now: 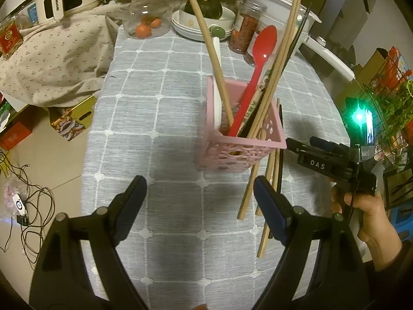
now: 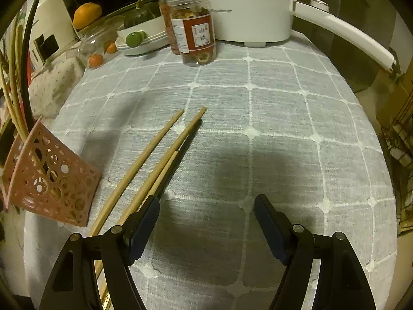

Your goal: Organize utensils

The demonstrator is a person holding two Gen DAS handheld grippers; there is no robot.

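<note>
A pink perforated utensil basket (image 1: pixel 240 152) stands on the grey checked tablecloth (image 1: pixel 167 118). It holds a red spoon (image 1: pixel 258 59), a white utensil, and several wooden and dark chopsticks. Loose wooden chopsticks (image 1: pixel 249 188) and a dark one lie on the cloth just right of the basket. My left gripper (image 1: pixel 200 193) is open and empty, in front of the basket. My right gripper (image 2: pixel 206 206) is open and empty above the cloth, with the loose chopsticks (image 2: pixel 160 152) beside its left finger. The basket (image 2: pixel 51 180) shows at the left in the right wrist view. The right gripper also shows in the left wrist view (image 1: pixel 291 142).
At the table's far side stand a glass jar with oranges (image 1: pixel 147 18), stacked white dishes with a green squash (image 1: pixel 204 18), a snack jar (image 2: pixel 196 31) and a white pot with a long handle (image 2: pixel 258 15). A floral cloth heap (image 1: pixel 51 59) lies left. Boxes and cables lie on the floor.
</note>
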